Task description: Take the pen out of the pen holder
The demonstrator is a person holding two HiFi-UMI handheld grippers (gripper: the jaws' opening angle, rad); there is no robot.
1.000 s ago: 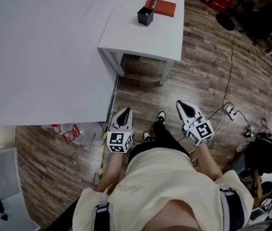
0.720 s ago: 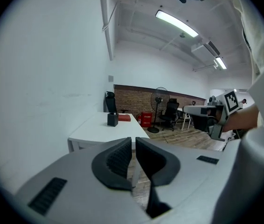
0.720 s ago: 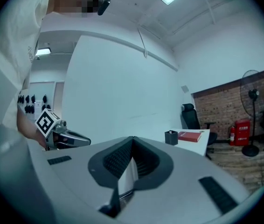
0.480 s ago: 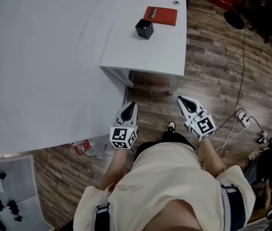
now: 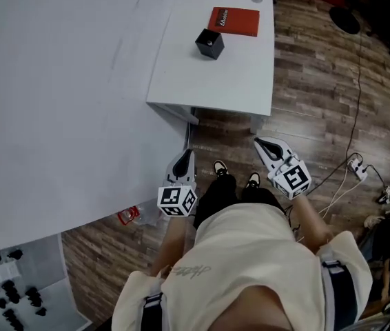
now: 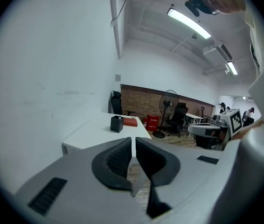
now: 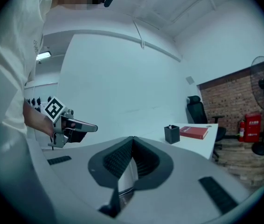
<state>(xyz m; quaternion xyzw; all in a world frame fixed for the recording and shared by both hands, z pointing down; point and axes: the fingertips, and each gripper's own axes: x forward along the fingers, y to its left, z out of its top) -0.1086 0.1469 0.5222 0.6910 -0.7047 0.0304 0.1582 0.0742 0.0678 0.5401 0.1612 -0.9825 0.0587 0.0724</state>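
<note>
Both tools hang over the wooden floor [image 5: 319, 102], short of the white tabletop [image 5: 240, 74], whose near edge lies just ahead of their tips. My left tool [image 5: 185, 154] is clenched on nothing, with only a thin slit between its pads. My right tool [image 5: 260, 143] is clenched too, its jaws meeting at the tips, also empty.

The black pen holder [image 5: 209, 43] stands upright on the tabletop, close to the left edge, the one nearest the white wall [image 5: 57, 81]. In the right gripper view the pen [image 7: 170, 126] shows as a small pale tip just above the holder's rim. A red book [image 5: 233, 21] lies flat just beyond the holder, toward the far edge, and I cannot tell whether the two touch.

The tabletop's near half is bare. The wall crowds my left side, while the floor to the right is open apart from cables [image 5: 350, 178] trailing there.
</note>
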